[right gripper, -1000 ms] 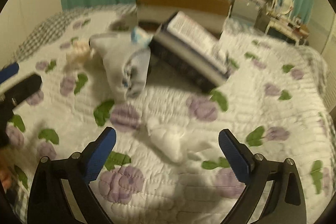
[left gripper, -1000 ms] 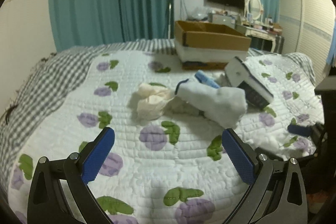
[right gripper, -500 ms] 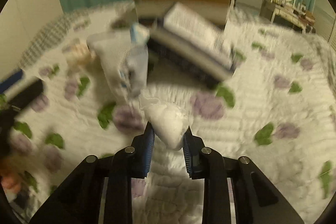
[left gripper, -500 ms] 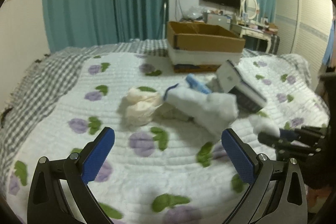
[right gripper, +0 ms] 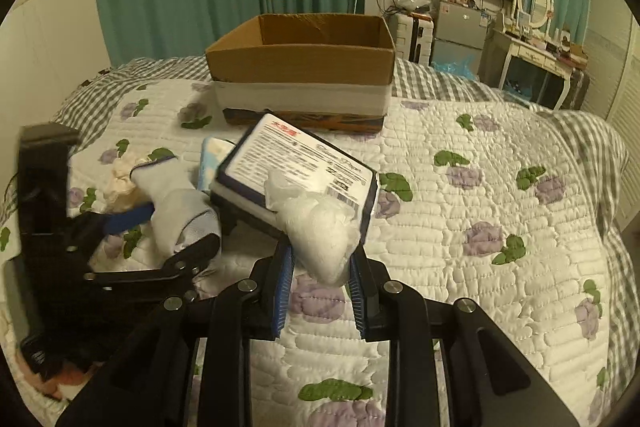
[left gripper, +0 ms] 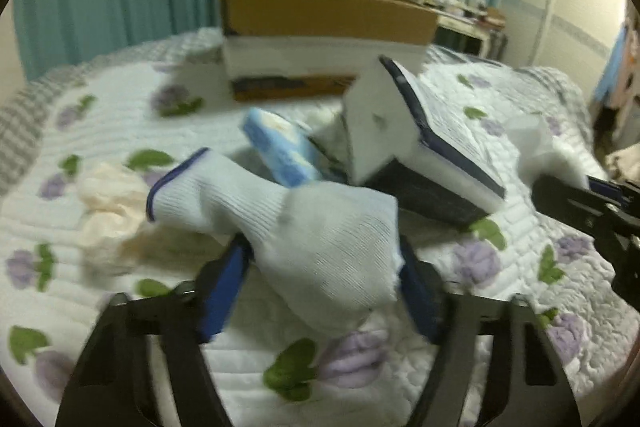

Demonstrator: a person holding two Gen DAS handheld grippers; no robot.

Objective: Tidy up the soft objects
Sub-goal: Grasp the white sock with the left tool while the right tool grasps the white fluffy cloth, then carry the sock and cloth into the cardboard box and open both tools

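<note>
A white knit sock with a blue-trimmed cuff lies on the flowered quilt. My left gripper has it between its blue pads; the jaws are closing and the pads touch both sides of the sock. In the right wrist view, my right gripper is shut on a crumpled white wad, held above the quilt. That view also shows the left gripper with the sock at the left. The right gripper and the wad appear at the right of the left wrist view.
An open cardboard box stands at the back of the bed. A dark-and-white pack leans in front of it, with a light blue packet beside it. A cream cloth lies left of the sock. Furniture stands beyond the bed.
My left gripper moved forward to the sock and its jaws narrowed around it. My right gripper shut on the white wad and lifted it off the quilt.
</note>
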